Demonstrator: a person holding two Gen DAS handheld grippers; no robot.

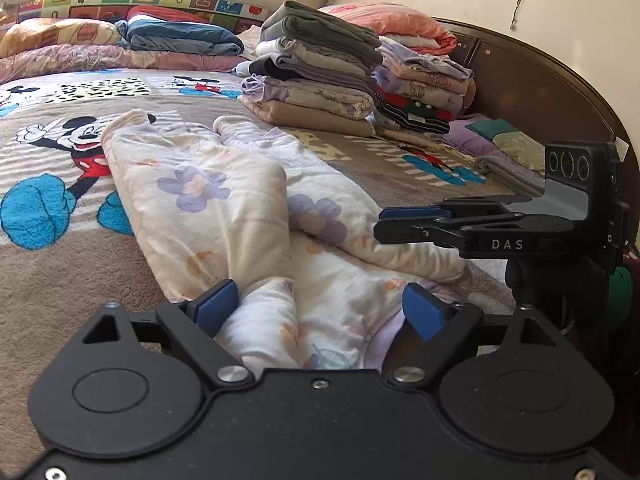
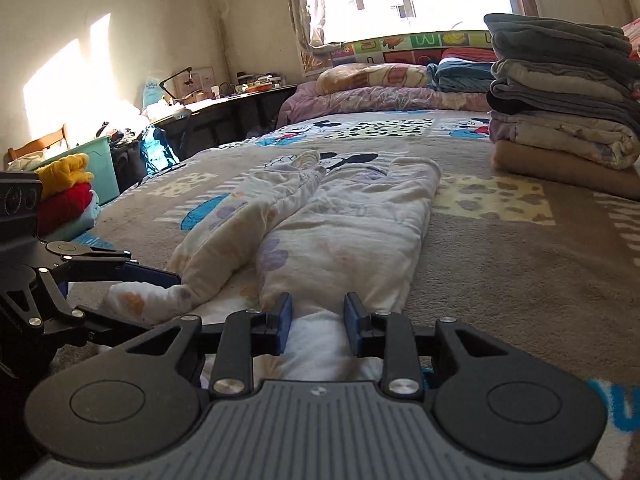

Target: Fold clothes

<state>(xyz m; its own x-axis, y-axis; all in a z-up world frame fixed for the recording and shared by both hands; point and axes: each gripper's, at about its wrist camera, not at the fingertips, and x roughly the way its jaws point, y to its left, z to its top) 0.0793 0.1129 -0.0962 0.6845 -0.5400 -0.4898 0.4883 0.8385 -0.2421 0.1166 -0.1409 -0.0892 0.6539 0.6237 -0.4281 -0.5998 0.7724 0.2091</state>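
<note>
A cream flowered pair of pants (image 1: 224,204) lies spread on the bed (image 1: 80,264), its legs pointing far toward the two piles of folded clothes (image 1: 320,76). The left hand-held gripper (image 1: 320,312) stands wide open over the near end of the cloth, gripping nothing. The right hand-held gripper (image 2: 316,326) is partly open, cloth between its pads; I cannot tell whether they press it.
</note>
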